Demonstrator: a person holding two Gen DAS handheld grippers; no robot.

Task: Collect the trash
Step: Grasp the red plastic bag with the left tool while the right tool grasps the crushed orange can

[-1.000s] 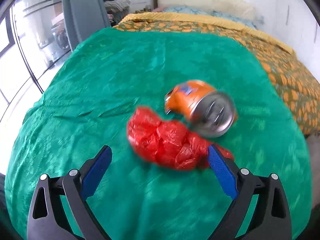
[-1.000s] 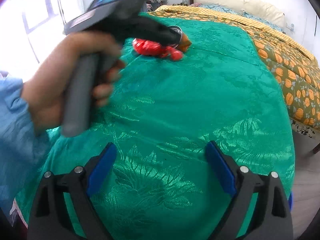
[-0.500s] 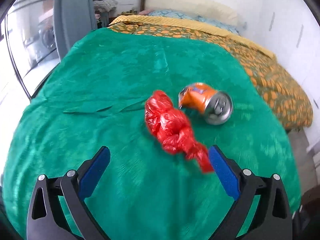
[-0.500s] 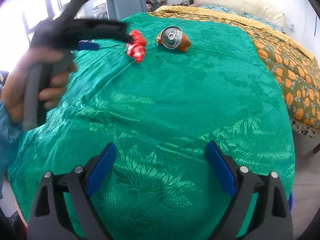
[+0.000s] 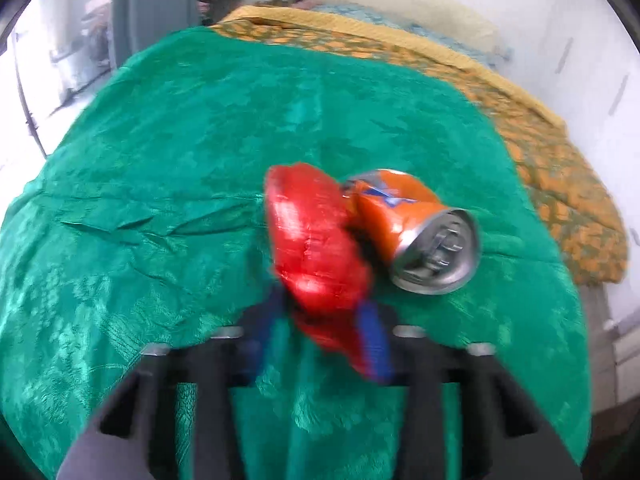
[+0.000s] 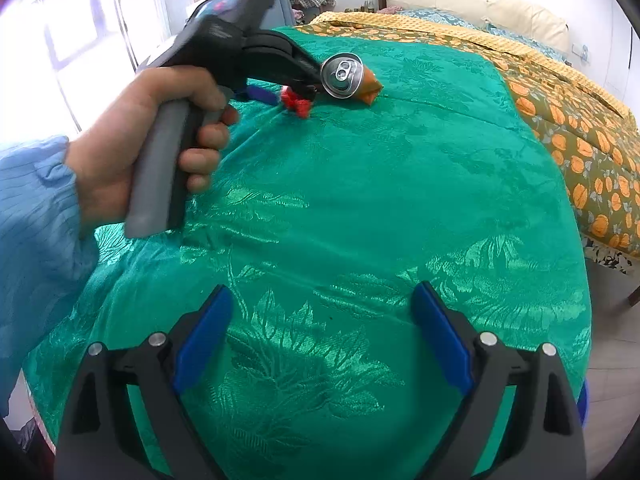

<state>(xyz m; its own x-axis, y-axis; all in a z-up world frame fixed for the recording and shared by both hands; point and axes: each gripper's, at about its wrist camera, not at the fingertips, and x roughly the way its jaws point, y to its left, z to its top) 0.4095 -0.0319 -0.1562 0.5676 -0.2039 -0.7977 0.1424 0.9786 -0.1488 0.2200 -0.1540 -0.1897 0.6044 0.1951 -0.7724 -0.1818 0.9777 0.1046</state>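
Note:
A crumpled red plastic wrapper lies on the green bedspread, against a dented orange soda can on its side. My left gripper is closed around the near end of the wrapper, its blue pads pressed to it. In the right wrist view the left gripper sits at the wrapper beside the can. My right gripper is open and empty, low over the near part of the bedspread.
An orange patterned quilt covers the right side of the bed, with pillows at the head. A window and grey curtain stand at the left. The floor shows past the bed's right edge.
My left gripper has moved forward and shut on the red wrapper, which was free between open fingers before. The right gripper has not moved.

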